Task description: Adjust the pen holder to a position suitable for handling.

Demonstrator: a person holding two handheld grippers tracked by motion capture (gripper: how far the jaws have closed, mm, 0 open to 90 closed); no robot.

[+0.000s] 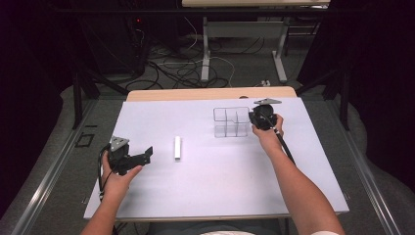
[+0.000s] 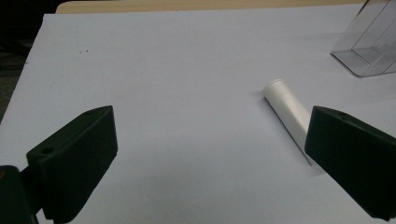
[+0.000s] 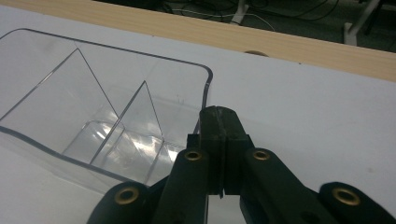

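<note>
A white tube (image 1: 177,148) lies flat on the white table top, left of centre. My left gripper (image 1: 147,154) rests on the table just left of it, jaws wide open and pointing at it. In the left gripper view the tube (image 2: 287,109) lies slantwise, its near end behind the right jaw of the left gripper (image 2: 210,154), with nothing between the jaws. A clear divided box (image 1: 231,122) stands at the back right. My right gripper (image 1: 254,117) is at its right side. In the right gripper view the right gripper (image 3: 219,116) is shut on the right wall of the box (image 3: 140,51).
The white sheet (image 1: 205,186) covers a wooden table whose bare strip (image 1: 210,93) shows along the far edge. The box (image 2: 369,46) shows at the top right of the left gripper view. Beyond the table are desk legs and cables (image 1: 195,63) on the floor.
</note>
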